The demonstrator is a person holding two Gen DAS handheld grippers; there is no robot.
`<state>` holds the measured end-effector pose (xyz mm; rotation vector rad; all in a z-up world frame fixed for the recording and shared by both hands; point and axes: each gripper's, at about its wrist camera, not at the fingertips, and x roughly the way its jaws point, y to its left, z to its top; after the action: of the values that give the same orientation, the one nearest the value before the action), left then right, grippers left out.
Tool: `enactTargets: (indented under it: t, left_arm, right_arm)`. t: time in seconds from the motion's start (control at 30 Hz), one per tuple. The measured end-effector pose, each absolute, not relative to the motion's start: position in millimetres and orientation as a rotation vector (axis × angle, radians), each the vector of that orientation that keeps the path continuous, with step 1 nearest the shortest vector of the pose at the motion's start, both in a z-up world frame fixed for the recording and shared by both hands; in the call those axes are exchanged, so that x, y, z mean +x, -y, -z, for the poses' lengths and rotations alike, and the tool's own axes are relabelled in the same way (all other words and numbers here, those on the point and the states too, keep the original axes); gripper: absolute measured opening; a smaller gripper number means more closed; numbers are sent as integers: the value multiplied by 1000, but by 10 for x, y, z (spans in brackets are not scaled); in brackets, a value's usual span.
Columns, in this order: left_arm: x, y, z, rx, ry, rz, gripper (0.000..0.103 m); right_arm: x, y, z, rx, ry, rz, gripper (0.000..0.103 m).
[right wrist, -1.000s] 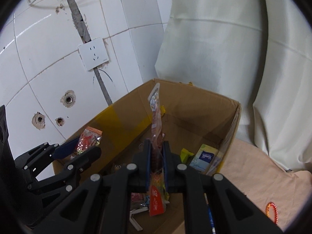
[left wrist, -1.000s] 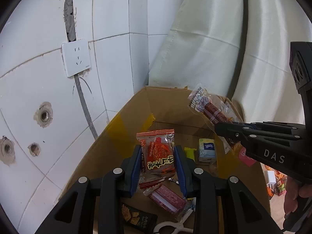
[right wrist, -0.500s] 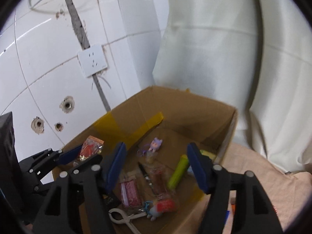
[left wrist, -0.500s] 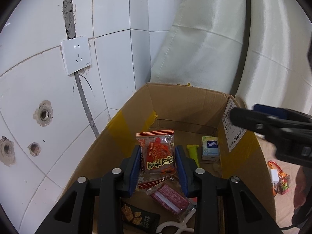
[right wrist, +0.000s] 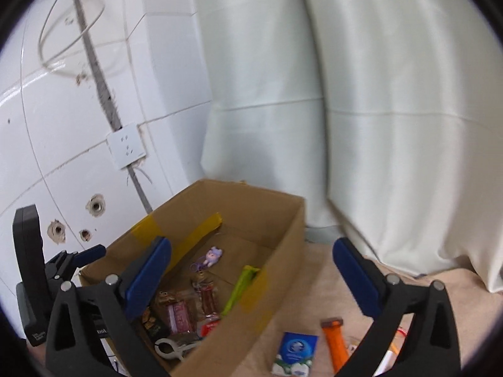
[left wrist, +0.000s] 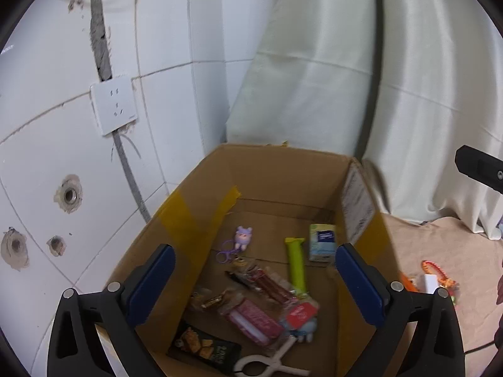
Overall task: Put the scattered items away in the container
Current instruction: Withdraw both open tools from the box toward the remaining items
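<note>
An open cardboard box (left wrist: 283,176) stands against the tiled wall. On its floor lie a purple toy keychain (left wrist: 242,237), a green stick (left wrist: 295,264), a small tissue pack (left wrist: 321,242), a red sausage packet (left wrist: 270,286), a red snack packet (left wrist: 251,317) and a dark cracker packet (left wrist: 204,348). My left gripper (left wrist: 254,251) hangs over the box's near end. Its jaws are opening wide and hold nothing. My right gripper (right wrist: 251,243) is back over the box's right wall (right wrist: 283,267). Its jaws are also opening and hold nothing.
A white clip (left wrist: 267,364) lies at the box's near end. On the beige cloth right of the box sit a blue tissue pack (right wrist: 294,352), an orange item (right wrist: 333,339) and small colourful trinkets (left wrist: 437,278). A white curtain (right wrist: 345,110) hangs behind; a wall socket (left wrist: 114,108) is at left.
Both grippers went from shut to wide open. The left let go of the orange-red snack packet, the right of the sausage packet; both dropped into the box. The right gripper pulled back to the right.
</note>
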<state>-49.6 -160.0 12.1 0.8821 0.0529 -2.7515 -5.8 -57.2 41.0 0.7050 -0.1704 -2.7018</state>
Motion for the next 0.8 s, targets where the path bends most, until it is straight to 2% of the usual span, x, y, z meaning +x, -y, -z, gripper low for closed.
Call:
enactTargets:
  t: [0.47, 0.8]
  left_arm:
    - [-428, 608, -501, 810, 6, 2947, 103]
    - [-506, -119, -352, 891, 34, 3058, 103]
  right_arm:
    - [393, -470, -527, 722, 201, 2909, 103]
    - [756, -1129, -410, 752, 242, 3046, 103]
